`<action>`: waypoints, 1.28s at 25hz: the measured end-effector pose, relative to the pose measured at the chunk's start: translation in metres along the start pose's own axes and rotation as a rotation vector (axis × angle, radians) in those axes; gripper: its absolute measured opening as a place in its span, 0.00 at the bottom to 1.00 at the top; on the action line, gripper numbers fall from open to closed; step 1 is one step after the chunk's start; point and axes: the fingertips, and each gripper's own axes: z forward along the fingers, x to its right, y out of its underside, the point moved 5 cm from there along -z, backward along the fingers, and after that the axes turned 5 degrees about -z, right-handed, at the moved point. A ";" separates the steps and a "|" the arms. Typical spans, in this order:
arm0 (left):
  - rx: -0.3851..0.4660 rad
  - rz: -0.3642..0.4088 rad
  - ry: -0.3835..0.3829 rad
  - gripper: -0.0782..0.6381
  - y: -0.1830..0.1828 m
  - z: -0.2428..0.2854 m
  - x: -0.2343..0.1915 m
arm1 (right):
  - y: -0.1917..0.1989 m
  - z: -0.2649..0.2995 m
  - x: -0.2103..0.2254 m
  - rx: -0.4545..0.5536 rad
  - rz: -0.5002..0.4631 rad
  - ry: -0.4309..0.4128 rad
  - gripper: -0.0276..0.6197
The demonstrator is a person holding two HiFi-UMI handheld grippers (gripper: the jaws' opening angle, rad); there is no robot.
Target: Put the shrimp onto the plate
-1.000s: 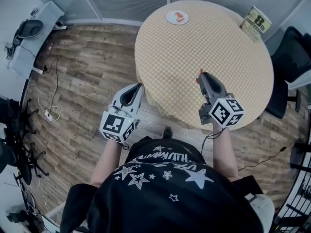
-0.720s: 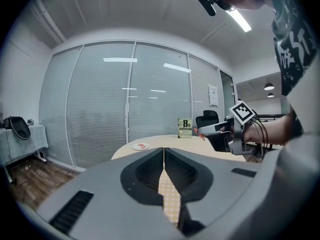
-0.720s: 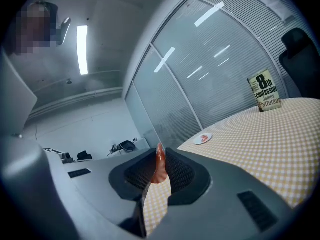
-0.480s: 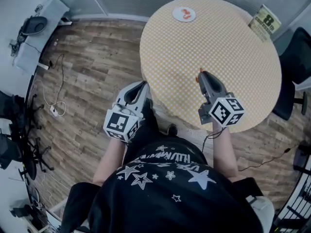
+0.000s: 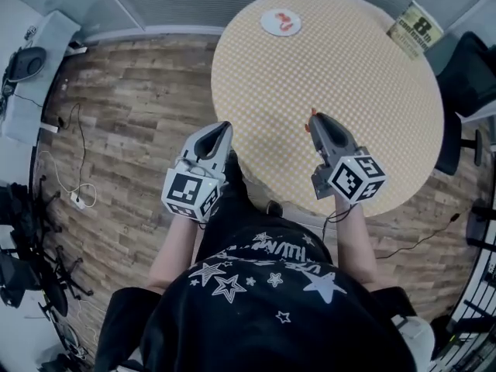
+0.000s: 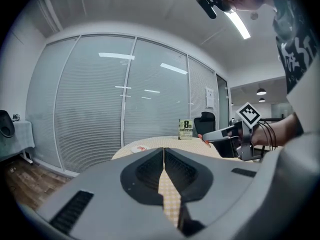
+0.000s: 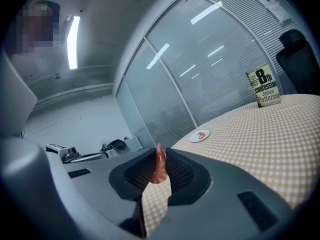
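Person at round checked table (image 5: 356, 76). R gripper (image 5: 312, 119) pinches shrimp (image 7: 160, 165) over table's near side. L gripper (image 5: 224, 128) jaws pressed together, empty, by table edge. Plate (image 5: 270, 23) far side, w/ 2nd shrimp (image 5: 286, 22).

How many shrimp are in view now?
2: one orange shrimp clamped in the right gripper, another shrimp on the small white plate; any more there are too small to tell.

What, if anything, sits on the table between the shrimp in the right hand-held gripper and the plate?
Nothing visible does. The right hand-held gripper holds the shrimp above the table, whose top is bare up to the plate at the far edge. The book stands off to the right, clear of that line.
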 end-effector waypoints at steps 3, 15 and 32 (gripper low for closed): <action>-0.002 -0.011 0.030 0.13 -0.004 0.020 -0.030 | -0.006 0.027 0.000 0.002 -0.003 0.029 0.15; -0.051 0.005 0.154 0.13 -0.016 0.117 -0.133 | -0.038 0.142 0.026 -0.023 -0.012 0.134 0.15; -0.071 0.044 0.223 0.13 -0.028 0.205 -0.246 | -0.052 0.281 0.056 -0.104 -0.017 0.244 0.15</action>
